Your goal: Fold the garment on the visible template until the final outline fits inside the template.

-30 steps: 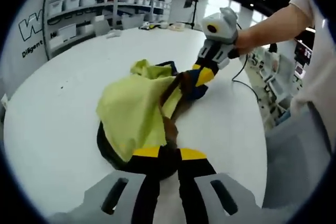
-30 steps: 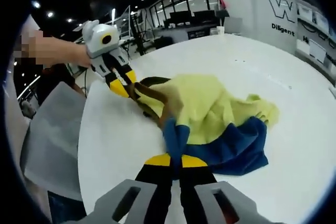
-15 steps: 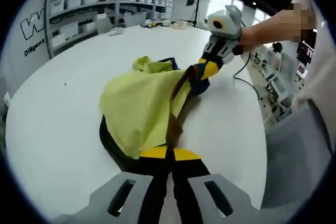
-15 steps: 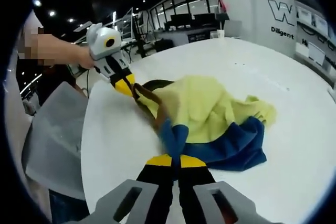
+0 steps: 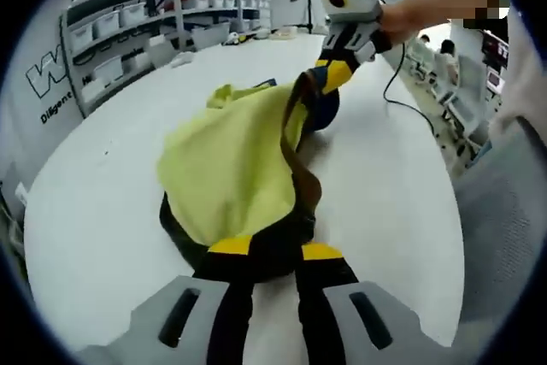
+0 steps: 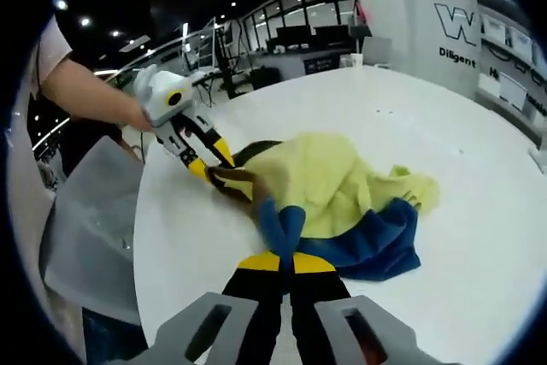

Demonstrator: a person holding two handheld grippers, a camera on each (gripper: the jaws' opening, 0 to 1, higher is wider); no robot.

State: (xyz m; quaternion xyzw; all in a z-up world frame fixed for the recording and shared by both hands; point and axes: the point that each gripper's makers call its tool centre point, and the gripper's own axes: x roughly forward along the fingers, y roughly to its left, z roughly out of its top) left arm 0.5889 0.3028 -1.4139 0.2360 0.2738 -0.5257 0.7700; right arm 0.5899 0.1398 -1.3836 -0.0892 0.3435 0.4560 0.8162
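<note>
Garment is being held bunched on the white table, stretched between the two sets of jaws, its yellow, brown and blue panels still heaped. A grey sheet, perhaps the template, is lying off to the side of the jaws, apart from the cloth. Folding is judged barely begun; flattening and every fold are remaining. The left gripper is being kept clamped on the dark hem, the right gripper on the blue edge.
</note>
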